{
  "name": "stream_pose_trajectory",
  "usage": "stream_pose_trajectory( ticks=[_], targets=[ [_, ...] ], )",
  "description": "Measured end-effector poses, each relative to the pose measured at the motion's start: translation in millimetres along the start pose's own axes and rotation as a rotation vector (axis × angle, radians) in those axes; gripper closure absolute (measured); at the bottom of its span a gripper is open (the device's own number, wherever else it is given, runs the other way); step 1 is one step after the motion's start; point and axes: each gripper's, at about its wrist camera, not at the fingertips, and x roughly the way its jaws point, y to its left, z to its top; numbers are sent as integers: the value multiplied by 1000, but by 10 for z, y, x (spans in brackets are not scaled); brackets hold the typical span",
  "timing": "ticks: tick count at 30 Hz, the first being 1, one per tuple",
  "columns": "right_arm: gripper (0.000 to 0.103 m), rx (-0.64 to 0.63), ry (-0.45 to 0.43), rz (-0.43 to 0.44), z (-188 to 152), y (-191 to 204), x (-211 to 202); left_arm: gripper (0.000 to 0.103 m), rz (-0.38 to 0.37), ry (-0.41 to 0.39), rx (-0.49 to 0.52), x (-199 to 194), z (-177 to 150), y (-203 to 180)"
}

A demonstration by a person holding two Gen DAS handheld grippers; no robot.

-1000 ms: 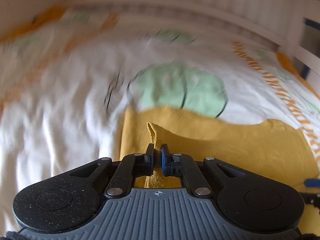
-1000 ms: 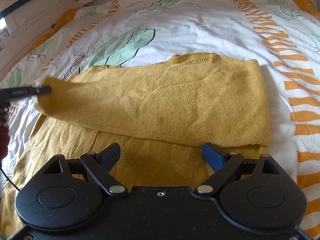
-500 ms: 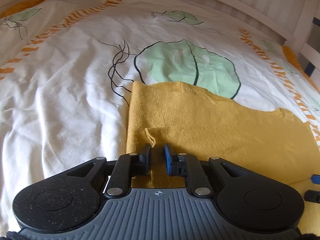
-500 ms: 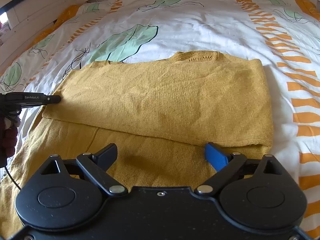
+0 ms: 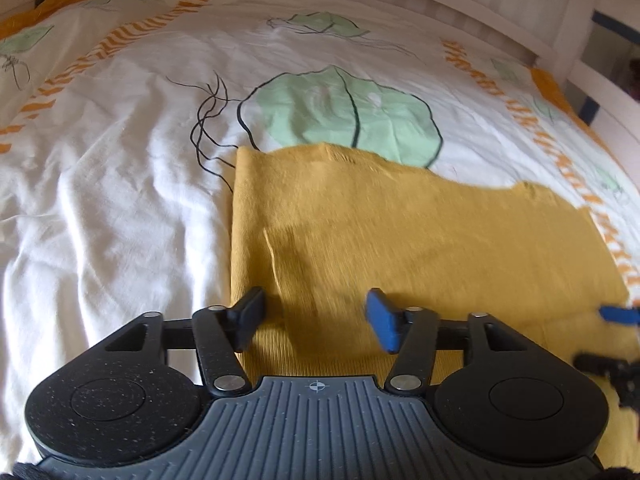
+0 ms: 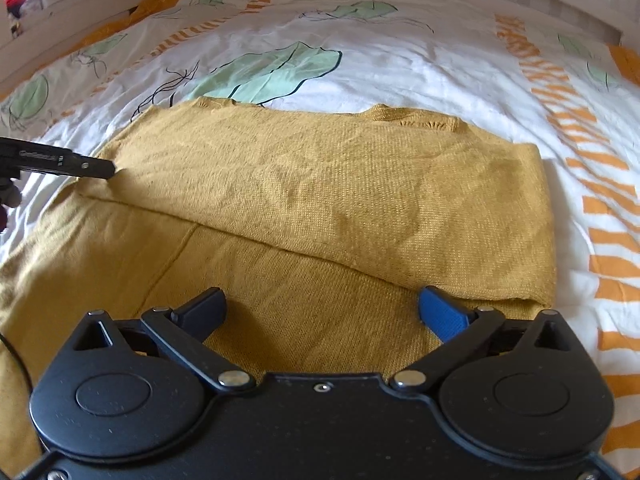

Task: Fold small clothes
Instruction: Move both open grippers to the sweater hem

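A mustard-yellow knit sweater lies flat on the bed, its upper part folded over the lower part; it also shows in the left wrist view. My left gripper is open and empty, low over the sweater's left edge. Its tip shows in the right wrist view beside the fold's left corner. My right gripper is open and empty over the sweater's lower part, just in front of the fold edge. Its blue tip shows at the right of the left wrist view.
The bed cover is white with green leaves and orange stripes. A white slatted bed frame runs along the far side. Wrinkled sheet lies left of the sweater.
My left gripper carried the sweater's edge over, laid it down and opened, letting go. The folded layer now lies flat. My right gripper stayed open and shifted slightly.
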Motion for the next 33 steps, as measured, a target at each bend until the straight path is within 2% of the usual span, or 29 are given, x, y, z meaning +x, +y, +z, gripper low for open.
stream_pose_trajectory(
  ticks=[2,9,11,13,15,19,24,27,33],
  targets=[
    [0,-10,-17,-8,-26,15,4,35,2,38,9,-39,-83,-22],
    [0,-19,-55,-18,-79,30,-8,34,-2,70,72,-295,-404,-99],
    [0,-14,-49,-12,-61,24,-12,27,9,87,90,-371,-477,-144],
    [0,0,-42,3,-49,7,-42,26,21,124,77,-429,-559,-147],
    [1,36,-29,32,-31,-24,-115,26,15,111,54,-548,-642,-118],
    [1,190,-66,93,-41,-118,-424,27,2,124,20,-747,-813,-45],
    [1,313,-141,78,-171,-119,-948,27,3,166,43,-933,-1032,-36],
    [1,376,-131,70,-320,-105,-1213,27,-20,183,43,-1046,-1122,-37],
    [1,417,-57,43,-670,-62,-1622,26,-69,204,-7,-1245,-1289,-3]
  ],
)
